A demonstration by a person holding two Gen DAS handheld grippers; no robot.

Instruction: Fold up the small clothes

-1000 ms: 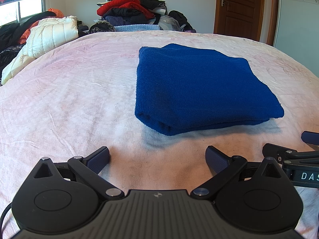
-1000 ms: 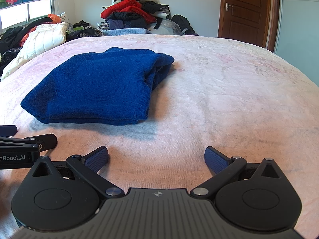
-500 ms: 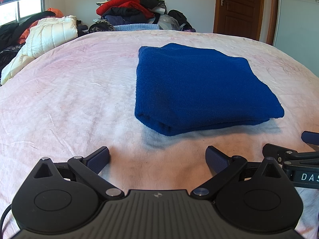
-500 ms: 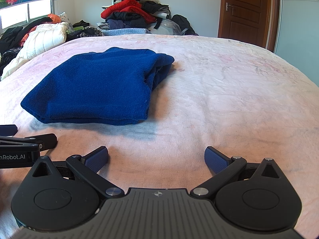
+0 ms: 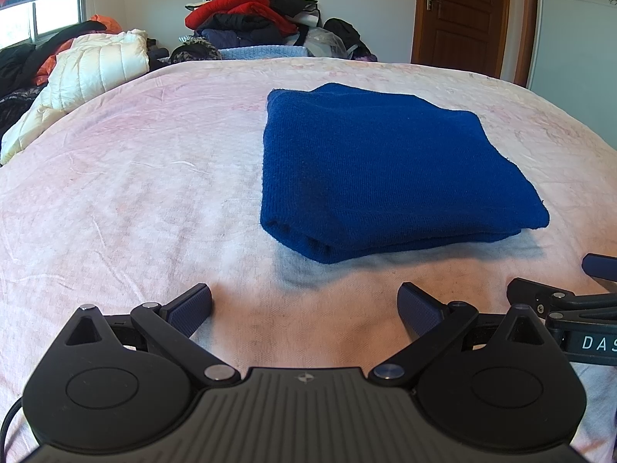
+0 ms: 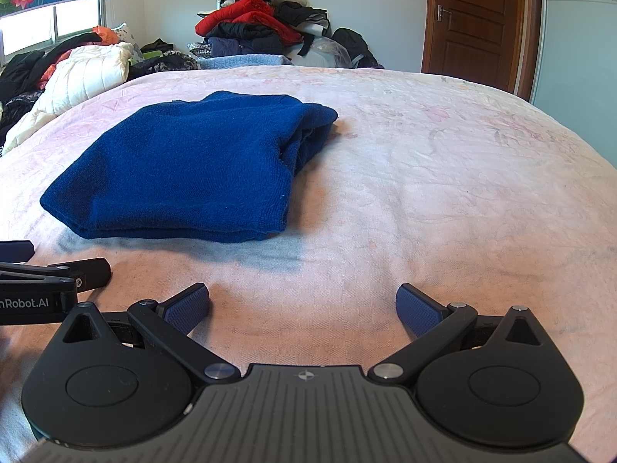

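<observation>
Sweater (image 5: 370, 169): blue knit, folded into a thick rectangle
Bed (image 5: 135, 193): wrinkled pink sheet
Left gripper (image 5: 304, 305): jaws spread, empty
Right gripper (image 6: 302, 303): jaws spread, empty

L gripper (image 5: 304, 306) low, level, jaws spread wide, nothing btwn its blue pads (image 5: 189, 308). R gripper (image 6: 302, 305) just beside it, same pose, jaws wide apart, empty, both pointing fwd.

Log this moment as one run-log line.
stage: fold looks done | blue garment: folded, flat on bed | left claw: open, empty, short of garment | right claw: open, empty
</observation>
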